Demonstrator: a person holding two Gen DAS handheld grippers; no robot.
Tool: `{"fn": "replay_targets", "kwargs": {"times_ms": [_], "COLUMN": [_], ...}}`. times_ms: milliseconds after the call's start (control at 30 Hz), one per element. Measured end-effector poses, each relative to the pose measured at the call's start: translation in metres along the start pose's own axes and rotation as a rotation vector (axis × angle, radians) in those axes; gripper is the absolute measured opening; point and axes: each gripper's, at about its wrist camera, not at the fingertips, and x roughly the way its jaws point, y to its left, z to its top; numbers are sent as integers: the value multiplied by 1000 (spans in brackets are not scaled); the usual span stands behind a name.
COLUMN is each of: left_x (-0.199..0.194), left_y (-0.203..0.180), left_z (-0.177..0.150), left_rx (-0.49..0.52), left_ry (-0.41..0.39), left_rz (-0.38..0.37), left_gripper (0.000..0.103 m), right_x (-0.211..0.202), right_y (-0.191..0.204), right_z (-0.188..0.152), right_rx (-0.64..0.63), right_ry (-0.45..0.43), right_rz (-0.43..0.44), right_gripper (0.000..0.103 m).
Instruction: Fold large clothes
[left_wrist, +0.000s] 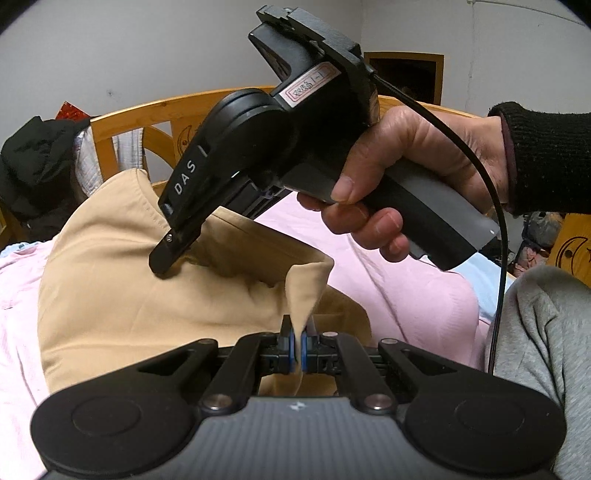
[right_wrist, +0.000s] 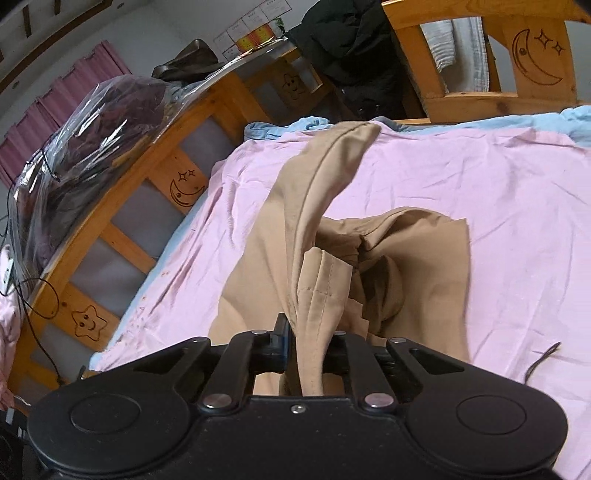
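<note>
A large tan garment (left_wrist: 110, 280) lies partly bunched on the pink bedsheet (left_wrist: 406, 291). My left gripper (left_wrist: 298, 349) is shut on a raised corner of the tan cloth. My right gripper shows in the left wrist view (left_wrist: 166, 258), held in a hand, its tips down on the garment further back. In the right wrist view my right gripper (right_wrist: 306, 345) is shut on a thick hemmed fold of the tan garment (right_wrist: 325, 280), which hangs up from the bed; the right finger is hidden by cloth.
A wooden bed frame (right_wrist: 155, 170) with moon and star carvings surrounds the pink sheet (right_wrist: 517, 221). Dark clothes (right_wrist: 354, 40) hang on the headboard. A plastic-wrapped bundle (right_wrist: 74, 147) sits beyond the side rail. A grey-trousered leg (left_wrist: 546, 332) is at the right.
</note>
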Motion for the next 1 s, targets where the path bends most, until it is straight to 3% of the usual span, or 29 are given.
{"fn": "replay_targets", "kwargs": {"times_ms": [133, 267, 333, 400, 533, 667, 767, 867, 1000], "left_x": [6, 4, -6, -20, -45, -62, -61, -46, -28], "left_y": [15, 34, 45, 56, 89, 130, 158, 179, 184], "left_z": [-8, -23, -29, -35, -42, -50, -62, -74, -84], "left_rx": [-20, -132, -174, -206, -330, -507, -646, -749, -755], "left_ry": [8, 35, 22, -17, -85, -142, -114, -44, 8], "left_rz": [-52, -126, -138, -119, -59, 74, 162, 150, 145], "left_gripper": [7, 18, 32, 45, 52, 59, 61, 61, 62], "right_x": [0, 11, 15, 18, 15, 1, -6, 1, 21], "right_y": [-7, -21, -25, -27, -28, -12, -6, -18, -37], "right_z": [-6, -18, -24, -30, -36, -42, -46, -49, -51], "right_rx": [-56, -88, -119, -131, -142, -196, -245, -241, -255], "right_ry": [4, 12, 0, -13, -40, -77, -78, -53, -37], "right_rz": [-47, -94, -109, -115, -128, -162, -197, -224, -261], "right_gripper": [9, 9, 9, 9, 9, 8, 8, 8, 8]}}
